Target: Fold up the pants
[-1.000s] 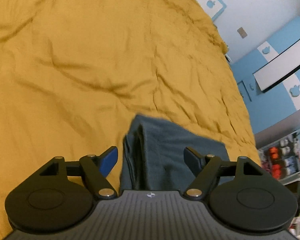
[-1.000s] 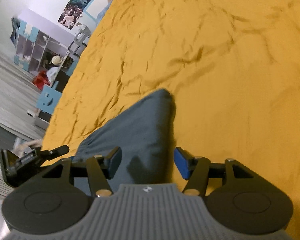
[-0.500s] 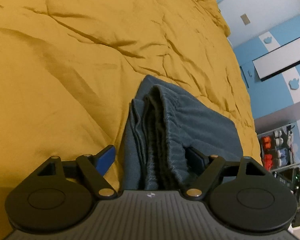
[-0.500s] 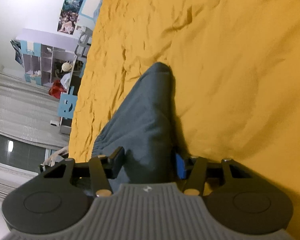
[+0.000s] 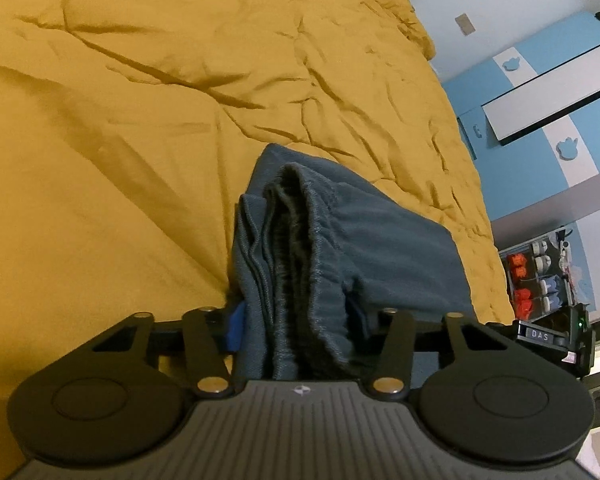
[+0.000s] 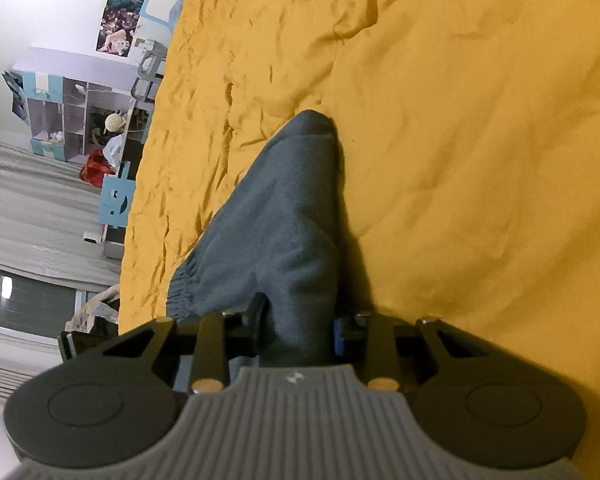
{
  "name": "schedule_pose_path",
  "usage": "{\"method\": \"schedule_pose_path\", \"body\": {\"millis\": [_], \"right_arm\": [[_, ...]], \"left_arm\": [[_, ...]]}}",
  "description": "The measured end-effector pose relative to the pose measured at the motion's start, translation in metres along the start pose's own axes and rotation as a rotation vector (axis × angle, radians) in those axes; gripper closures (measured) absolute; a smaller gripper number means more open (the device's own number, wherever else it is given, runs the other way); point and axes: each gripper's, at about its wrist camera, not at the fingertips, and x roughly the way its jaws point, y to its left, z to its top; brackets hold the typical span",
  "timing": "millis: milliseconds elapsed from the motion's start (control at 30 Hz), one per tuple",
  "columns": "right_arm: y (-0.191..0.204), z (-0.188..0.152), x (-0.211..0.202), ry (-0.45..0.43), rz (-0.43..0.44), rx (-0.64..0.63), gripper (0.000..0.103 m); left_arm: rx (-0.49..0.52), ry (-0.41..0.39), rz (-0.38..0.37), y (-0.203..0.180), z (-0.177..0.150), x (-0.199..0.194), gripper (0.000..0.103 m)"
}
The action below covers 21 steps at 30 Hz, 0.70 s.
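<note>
The blue-grey pants (image 5: 380, 248) lie folded into a thick bundle on the yellow bedspread (image 5: 140, 120). In the left wrist view the layered edges and elastic waistband face the camera. My left gripper (image 5: 296, 316) is shut on this stacked end of the pants. In the right wrist view the pants (image 6: 284, 216) run away as a smooth folded wedge. My right gripper (image 6: 296, 320) is shut on the near end of the pants. Both sets of fingertips are mostly hidden by cloth.
The yellow bedspread (image 6: 460, 120) is wrinkled and spreads all around. The bed's edge lies at the right in the left wrist view, with a blue and white wardrobe (image 5: 548, 104) beyond. A shelf unit (image 6: 72, 108) and curtains stand past the bed's left edge in the right wrist view.
Both grippers moved down onto the ends of the folded pants and closed on them. They were open above the cloth a second ago.
</note>
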Motion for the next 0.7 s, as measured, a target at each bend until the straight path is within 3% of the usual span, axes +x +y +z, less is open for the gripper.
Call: {"method": "schedule_pose_path", "body": {"millis": [267,700], "right_arm": [[0.021,-0.001,-0.006,-0.016,-0.028,-0.043,0.088],[0.075,0.002,-0.079,-0.092,0.099,-0.142,0.09]], "left_arm": [[0.02,-0.064,0.006,-0.012,-0.006,-0.017,0.065],[0.101,-0.22,0.002,-0.093,-0.013,-0.077,0.068]]}}
